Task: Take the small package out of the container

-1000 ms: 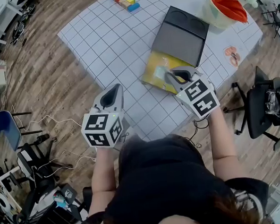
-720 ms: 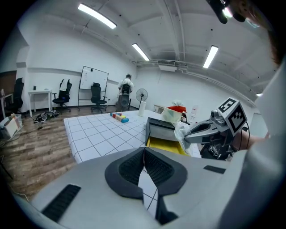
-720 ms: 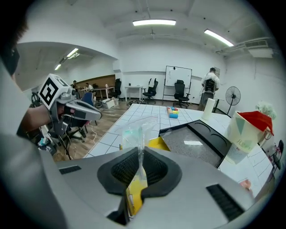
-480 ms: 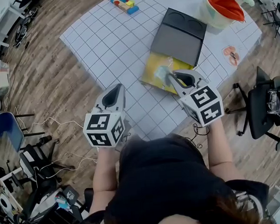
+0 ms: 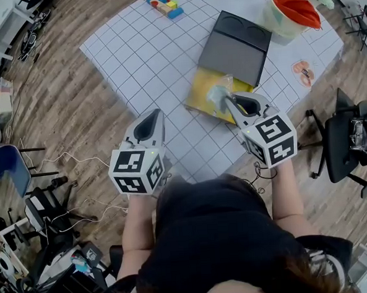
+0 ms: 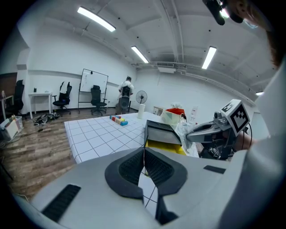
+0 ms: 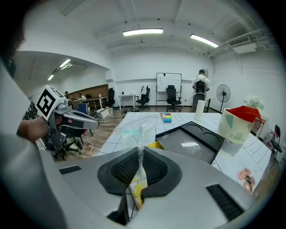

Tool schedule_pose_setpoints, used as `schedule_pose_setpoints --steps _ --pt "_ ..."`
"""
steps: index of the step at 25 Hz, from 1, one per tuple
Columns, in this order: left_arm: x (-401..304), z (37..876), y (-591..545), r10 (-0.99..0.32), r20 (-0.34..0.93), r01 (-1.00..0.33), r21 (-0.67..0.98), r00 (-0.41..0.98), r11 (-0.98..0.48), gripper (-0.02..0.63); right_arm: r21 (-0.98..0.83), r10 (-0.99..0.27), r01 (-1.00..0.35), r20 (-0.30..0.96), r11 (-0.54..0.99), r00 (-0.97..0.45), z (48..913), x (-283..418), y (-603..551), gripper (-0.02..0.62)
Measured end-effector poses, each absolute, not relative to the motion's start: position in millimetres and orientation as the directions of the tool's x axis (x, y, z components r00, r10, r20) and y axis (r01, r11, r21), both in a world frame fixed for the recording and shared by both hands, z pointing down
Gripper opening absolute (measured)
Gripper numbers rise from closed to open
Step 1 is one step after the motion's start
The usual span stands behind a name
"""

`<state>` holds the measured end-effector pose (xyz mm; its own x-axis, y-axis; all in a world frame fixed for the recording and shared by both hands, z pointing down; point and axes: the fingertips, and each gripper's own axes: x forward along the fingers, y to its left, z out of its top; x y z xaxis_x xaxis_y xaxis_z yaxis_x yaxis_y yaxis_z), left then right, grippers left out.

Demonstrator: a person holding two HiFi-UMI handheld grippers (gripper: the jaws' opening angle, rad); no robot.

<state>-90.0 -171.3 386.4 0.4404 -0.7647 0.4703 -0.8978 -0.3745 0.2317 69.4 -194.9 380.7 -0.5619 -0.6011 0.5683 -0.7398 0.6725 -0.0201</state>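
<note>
My right gripper [image 5: 225, 102] is shut on a small clear plastic package [image 5: 215, 92], held just above the front of the open yellow container [image 5: 199, 93]. The container's dark grey lid [image 5: 236, 46] lies folded back behind it. In the right gripper view the package [image 7: 139, 132] sticks up thin and crumpled from between the closed pads of that gripper [image 7: 139, 163]. My left gripper [image 5: 150, 115] hovers over the near-left part of the mat, apart from the container. Its pads [image 6: 144, 163] meet with nothing between them. From there the package [image 6: 184, 130] shows at the right gripper's tip.
The white gridded mat [image 5: 140, 52] covers the table; its near edge runs just in front of both grippers. A cream bucket with a red lining [image 5: 293, 12] stands behind the container. Coloured blocks [image 5: 164, 1] lie at the far edge. A black office chair [image 5: 350, 139] stands to the right.
The right gripper has drawn back toward me and risen slightly with the package in it. The left gripper has hardly moved.
</note>
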Motion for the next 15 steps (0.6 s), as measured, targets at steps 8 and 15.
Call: schedule_pose_setpoints --steps 8,15 --pt "-92.4 386.7 -169.4 -0.768 0.471 -0.901 0.231 0.434 -0.368 0.028 -0.021 -0.613 -0.75 0.56 0.661 -0.557 379.6 72.2 -193.5 0.035" --pt "-93.4 382.2 -168.5 -0.77 0.467 -0.901 0.221 0.433 -0.373 0.028 -0.028 -0.621 -0.76 0.556 0.65 -0.552 377.6 75.2 -190.3 0.035"
